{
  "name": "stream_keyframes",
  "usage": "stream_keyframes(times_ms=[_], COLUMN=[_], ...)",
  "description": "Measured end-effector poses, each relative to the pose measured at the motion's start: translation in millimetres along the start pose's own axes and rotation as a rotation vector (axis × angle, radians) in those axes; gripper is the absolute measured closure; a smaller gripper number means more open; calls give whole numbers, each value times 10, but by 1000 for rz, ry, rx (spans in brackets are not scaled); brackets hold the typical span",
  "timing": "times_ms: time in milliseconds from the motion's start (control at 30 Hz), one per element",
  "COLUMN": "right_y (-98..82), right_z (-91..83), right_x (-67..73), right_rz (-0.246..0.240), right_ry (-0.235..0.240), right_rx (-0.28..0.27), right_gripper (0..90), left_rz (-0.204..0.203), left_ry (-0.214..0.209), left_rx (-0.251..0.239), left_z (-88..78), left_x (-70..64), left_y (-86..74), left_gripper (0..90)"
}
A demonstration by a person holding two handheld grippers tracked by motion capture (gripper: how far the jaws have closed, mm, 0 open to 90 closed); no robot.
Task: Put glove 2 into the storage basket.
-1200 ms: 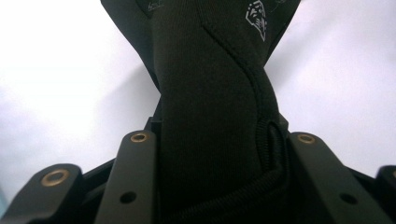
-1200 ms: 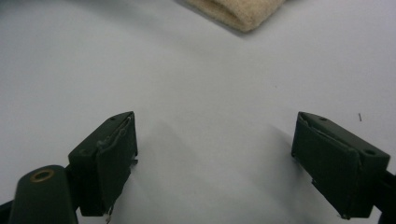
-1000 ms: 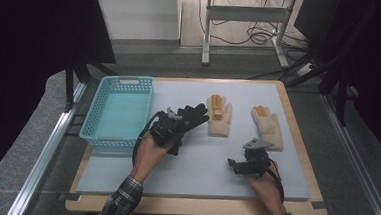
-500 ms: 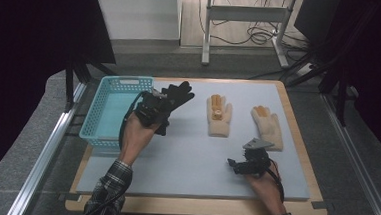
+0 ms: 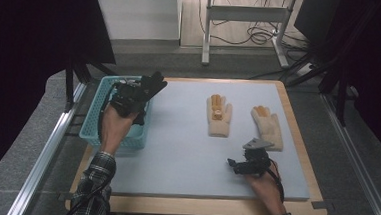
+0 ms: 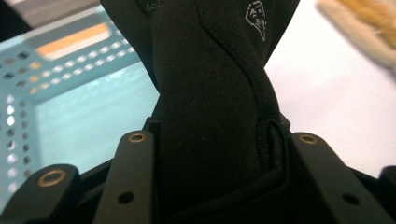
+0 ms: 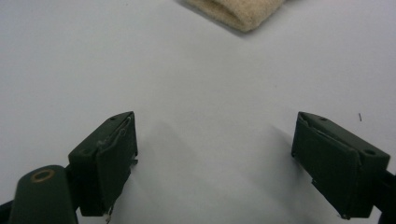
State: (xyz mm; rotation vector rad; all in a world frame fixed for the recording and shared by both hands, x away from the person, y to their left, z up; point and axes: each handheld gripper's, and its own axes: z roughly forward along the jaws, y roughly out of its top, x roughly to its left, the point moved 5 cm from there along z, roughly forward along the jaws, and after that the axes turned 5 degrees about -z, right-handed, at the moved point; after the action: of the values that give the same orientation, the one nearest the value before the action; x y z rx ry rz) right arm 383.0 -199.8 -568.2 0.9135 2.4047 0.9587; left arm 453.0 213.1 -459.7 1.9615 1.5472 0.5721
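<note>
While pinched between the left gripper (image 5: pixel 142 92) jaws, black glove (image 6: pixel 210 93) hangs over the basket (image 5: pixel 89 131) rim; needs centring before release. Right gripper (image 7: pixel 215 154) spread, idle.

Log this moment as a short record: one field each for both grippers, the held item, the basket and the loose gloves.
left gripper: shut on the black glove, above the basket's right edge
black glove: clamped between the jaws
right gripper: open, nothing between the jaws, low over the mat
basket: light blue, at the mat's left side
beige gloves: one mid-mat, one to its right, both lying flat
mat: pale, on a wooden board
</note>
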Motion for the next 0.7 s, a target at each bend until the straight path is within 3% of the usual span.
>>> stream_keyframes(times_ms=[333,700], right_y=[0,0], right_z=[0,1], right_x=[0,0], right_rz=[0,0], right_ry=[0,0], right_rx=[0,-1], right_gripper=[142,142], left_rz=[-107,-169], left_ry=[68,131], left_rx=[106,228], left_z=[191,479], left_x=[594,968], left_y=[-199,-284], left_gripper=[590,574])
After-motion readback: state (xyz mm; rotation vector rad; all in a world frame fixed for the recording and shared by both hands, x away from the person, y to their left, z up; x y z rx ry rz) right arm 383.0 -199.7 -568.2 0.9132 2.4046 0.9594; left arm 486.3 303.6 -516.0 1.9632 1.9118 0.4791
